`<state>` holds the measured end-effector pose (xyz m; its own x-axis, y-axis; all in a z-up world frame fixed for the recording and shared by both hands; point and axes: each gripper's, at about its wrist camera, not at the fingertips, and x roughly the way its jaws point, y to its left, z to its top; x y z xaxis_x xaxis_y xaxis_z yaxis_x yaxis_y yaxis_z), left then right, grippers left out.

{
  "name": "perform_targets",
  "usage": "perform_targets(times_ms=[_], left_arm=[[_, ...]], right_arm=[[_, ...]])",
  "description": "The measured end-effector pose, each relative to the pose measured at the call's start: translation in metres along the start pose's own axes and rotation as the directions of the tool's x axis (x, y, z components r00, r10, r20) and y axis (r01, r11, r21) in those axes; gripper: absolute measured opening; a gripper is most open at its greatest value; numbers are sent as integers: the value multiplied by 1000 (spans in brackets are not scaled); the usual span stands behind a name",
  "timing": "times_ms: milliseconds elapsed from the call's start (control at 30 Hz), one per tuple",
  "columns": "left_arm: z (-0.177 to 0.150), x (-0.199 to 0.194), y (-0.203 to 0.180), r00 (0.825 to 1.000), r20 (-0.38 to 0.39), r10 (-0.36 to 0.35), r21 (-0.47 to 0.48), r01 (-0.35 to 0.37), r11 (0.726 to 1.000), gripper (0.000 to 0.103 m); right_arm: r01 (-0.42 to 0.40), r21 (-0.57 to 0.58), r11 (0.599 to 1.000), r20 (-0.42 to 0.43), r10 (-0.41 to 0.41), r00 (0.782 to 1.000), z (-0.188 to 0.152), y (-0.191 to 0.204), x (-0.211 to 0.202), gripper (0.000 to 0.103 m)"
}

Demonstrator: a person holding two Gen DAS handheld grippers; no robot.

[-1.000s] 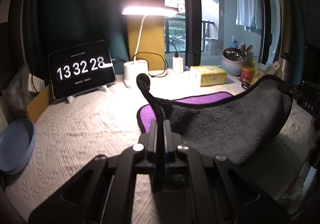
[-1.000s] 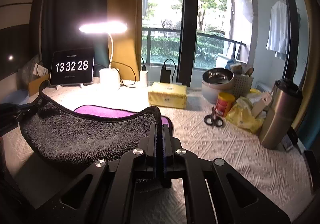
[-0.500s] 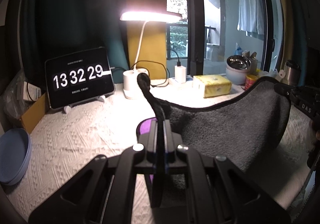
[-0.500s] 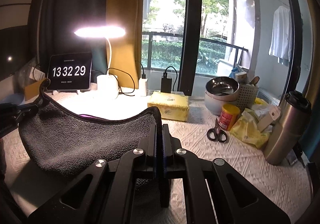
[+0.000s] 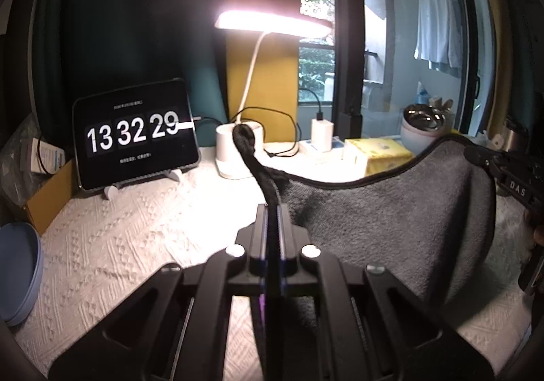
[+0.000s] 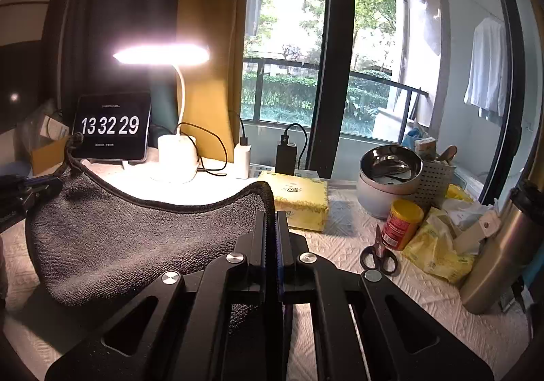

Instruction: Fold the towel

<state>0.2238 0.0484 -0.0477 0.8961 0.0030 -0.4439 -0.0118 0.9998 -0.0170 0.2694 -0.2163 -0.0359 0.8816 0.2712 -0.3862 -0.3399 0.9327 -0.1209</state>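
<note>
- Now my left gripper (image 5: 272, 211) is clenched on one corner of the grey towel (image 5: 391, 221).
- Towel hangs slung between both claws above the white tablecloth (image 5: 136, 228).
- My right gripper (image 6: 271, 214) pinches the opposite corner.

Left gripper (image 5: 272, 211) jaws clamped tight, raised; right gripper (image 6: 271, 218) same, level and facing it.
</note>
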Motion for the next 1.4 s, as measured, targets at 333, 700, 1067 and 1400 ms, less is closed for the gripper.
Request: perform_targets(times_ms=[333, 700, 1067, 1400], left_arm=[[-3, 41, 3, 996, -84, -6, 0, 6, 1000, 5], [-1, 75, 12, 985, -174, -19, -52, 10, 999, 5], [-9, 101, 26, 954, -299, -23, -131, -17, 991, 10], [-15, 112, 39, 933, -359, -25, -192, -48, 980, 20]], right_arm=[[18, 0, 1000, -66, -18, 998, 0, -5, 35, 5], [39, -40, 998, -179, -46, 983, -10, 2, 85, 5], [60, -35, 998, -274, -67, 959, -16, -2, 106, 5], [70, -3, 998, -333, -67, 940, -19, -10, 117, 8]])
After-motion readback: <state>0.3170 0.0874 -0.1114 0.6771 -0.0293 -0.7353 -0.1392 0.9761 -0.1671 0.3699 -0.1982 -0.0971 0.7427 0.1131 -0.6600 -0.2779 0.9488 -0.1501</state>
